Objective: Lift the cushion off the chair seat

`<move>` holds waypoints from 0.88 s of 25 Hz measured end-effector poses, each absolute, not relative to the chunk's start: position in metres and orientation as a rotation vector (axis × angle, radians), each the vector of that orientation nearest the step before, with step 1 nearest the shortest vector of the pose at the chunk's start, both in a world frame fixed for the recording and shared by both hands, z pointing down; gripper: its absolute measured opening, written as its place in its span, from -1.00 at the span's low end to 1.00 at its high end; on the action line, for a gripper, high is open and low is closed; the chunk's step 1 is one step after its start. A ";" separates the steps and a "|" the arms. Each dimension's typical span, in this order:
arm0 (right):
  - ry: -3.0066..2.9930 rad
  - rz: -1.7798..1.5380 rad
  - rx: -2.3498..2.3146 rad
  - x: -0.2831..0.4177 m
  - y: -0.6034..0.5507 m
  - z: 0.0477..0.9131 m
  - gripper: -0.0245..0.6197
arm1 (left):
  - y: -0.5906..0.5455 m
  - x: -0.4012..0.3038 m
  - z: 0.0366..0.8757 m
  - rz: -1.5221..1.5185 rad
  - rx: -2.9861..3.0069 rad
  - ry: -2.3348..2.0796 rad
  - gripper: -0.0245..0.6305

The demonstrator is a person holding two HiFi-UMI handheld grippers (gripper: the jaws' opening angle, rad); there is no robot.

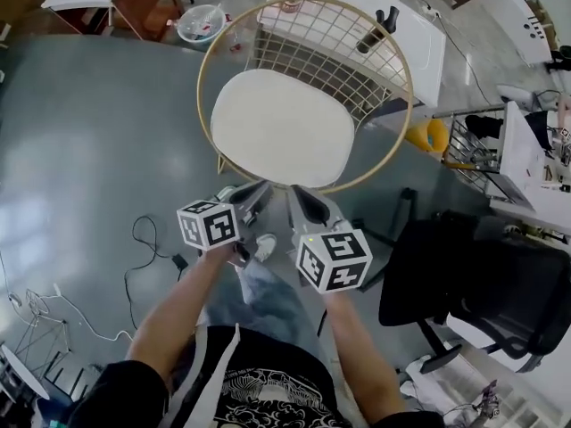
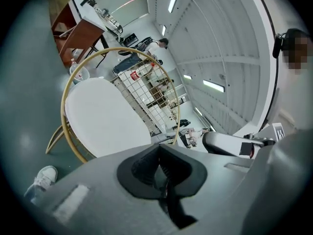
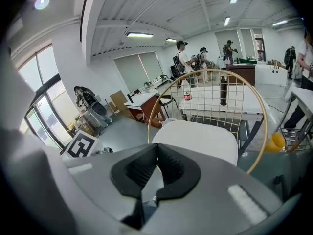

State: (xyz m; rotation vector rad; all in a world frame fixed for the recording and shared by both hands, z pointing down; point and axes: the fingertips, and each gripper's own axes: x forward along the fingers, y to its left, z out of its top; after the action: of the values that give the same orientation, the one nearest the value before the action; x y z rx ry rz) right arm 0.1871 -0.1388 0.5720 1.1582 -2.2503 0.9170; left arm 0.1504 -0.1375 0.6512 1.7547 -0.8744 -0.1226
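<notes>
A white cushion (image 1: pixel 281 127) lies flat on the seat of a round gold wire chair (image 1: pixel 406 78). It also shows in the left gripper view, cushion (image 2: pixel 105 119), and in the right gripper view, cushion (image 3: pixel 198 138). Both grippers hover side by side just short of the chair's near rim, apart from the cushion. My left gripper (image 1: pixel 257 191) has its jaws together with nothing between them, and the left gripper (image 2: pixel 159 148) points at the cushion's near edge. My right gripper (image 1: pixel 301 196) also has its tips touching and holds nothing; the right gripper (image 3: pixel 157 147) faces the cushion.
A white table (image 1: pixel 357 16) stands behind the chair. At the right are a black office chair (image 1: pixel 482 283), a wire basket (image 1: pixel 473 154) and a yellow object (image 1: pixel 428 135). Cables (image 1: pixel 147 248) lie on the grey floor at the left. My shoe (image 1: pixel 265 246) is below the grippers.
</notes>
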 end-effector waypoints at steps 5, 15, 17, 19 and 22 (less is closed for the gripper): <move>-2.255 0.878 1.082 0.188 -0.133 0.594 -0.94 | -0.137 0.146 0.689 -0.168 1.714 -0.897 -0.80; -2.268 0.808 1.010 0.189 -0.123 0.613 -0.94 | -0.127 0.136 0.758 -0.280 1.600 -0.908 -0.46; -2.265 0.805 0.998 0.189 -0.119 0.616 -0.94 | -0.130 0.134 0.767 -0.321 1.579 -0.913 -0.38; -2.263 0.808 0.992 0.188 -0.113 0.619 -0.94 | -0.131 0.133 0.778 -0.351 1.553 -0.905 -0.32; -2.258 0.801 0.976 0.192 -0.105 0.621 -0.94 | -0.137 0.134 0.788 -0.397 1.528 -0.904 -0.32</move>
State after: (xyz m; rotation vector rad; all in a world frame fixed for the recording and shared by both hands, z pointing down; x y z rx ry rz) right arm 0.1917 -0.1054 0.6213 0.9758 -2.2581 0.8007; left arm 0.1337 -0.1366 0.7881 1.5281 -0.9038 -0.3966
